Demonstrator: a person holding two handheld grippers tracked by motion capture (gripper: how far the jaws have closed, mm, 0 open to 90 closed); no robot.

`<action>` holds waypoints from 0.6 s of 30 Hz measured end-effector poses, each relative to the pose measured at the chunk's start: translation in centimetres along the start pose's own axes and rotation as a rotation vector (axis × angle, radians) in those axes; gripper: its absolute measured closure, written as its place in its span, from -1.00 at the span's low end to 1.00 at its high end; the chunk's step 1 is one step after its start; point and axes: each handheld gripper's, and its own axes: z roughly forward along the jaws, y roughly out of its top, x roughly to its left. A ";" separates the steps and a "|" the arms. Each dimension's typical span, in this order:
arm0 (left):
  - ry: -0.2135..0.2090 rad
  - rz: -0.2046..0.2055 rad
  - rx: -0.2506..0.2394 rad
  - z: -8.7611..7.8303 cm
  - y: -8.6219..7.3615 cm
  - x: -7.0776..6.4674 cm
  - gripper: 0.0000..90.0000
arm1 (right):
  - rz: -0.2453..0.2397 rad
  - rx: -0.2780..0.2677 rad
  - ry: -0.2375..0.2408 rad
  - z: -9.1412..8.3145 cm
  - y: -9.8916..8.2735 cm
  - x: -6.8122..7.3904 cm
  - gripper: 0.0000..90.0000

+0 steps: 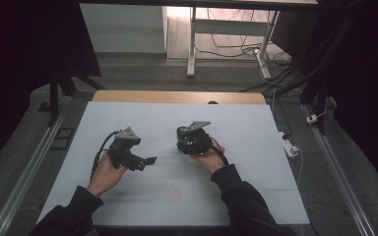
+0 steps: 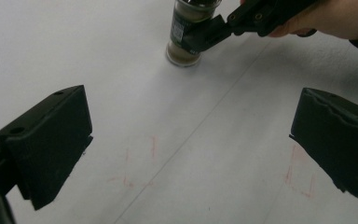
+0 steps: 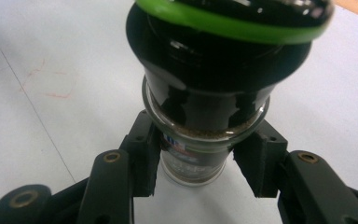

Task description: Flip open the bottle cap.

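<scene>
While both hands rest on the white table (image 1: 256, 196), the right tongs (image 3: 196, 158) clamp a spice jar (image 3: 193, 161) upright, jaws pressed on its glass sides under the black cap (image 3: 214, 60) with green ring. Left tongs (image 2: 191, 140) hover with jaws spread wide and nothing between them, the jar well ahead of them. Faint red marks (image 2: 130, 179) lie below the left jaws.

Spice jar (image 3: 200, 154): clear glass body, smooth, printed paper-like label, brown granular fill inside. Cap (image 3: 223, 60) glossy black plastic, reflective, with a smooth green ring (image 3: 223, 23). Right hand-held gripper (image 3: 200, 163) clamped on the glass: matt black plastic jaws, brass-look rivets. Left hand-held gripper (image 2: 191, 144) jaws same matt black. Table (image 1: 256, 147) matt white surface, faint red scuffs; far edge (image 1: 177, 97) looks like wood.
</scene>
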 end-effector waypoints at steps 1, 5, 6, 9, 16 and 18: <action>-0.003 0.001 -0.002 0.2 0.2 0.0 -1.00 | 0.000 0.000 0.000 0.0 0.0 0.0 0.17; -0.009 0.008 -0.007 1.0 1.0 0.0 -1.00 | 0.000 0.000 0.000 0.0 0.0 0.0 0.17; -0.009 0.008 -0.007 1.0 1.0 0.0 -1.00 | 0.000 0.000 0.000 0.0 0.0 0.0 0.17; 0.006 0.019 0.004 1.8 1.7 0.0 -1.00 | -0.001 0.001 0.000 0.0 0.0 0.0 0.17; 0.014 0.034 0.018 3.0 2.7 0.3 -1.00 | -0.001 0.001 -0.001 0.0 0.0 0.0 0.17; 0.016 0.040 0.022 3.2 2.8 0.4 -1.00 | -0.001 0.001 -0.001 0.0 0.0 0.0 0.17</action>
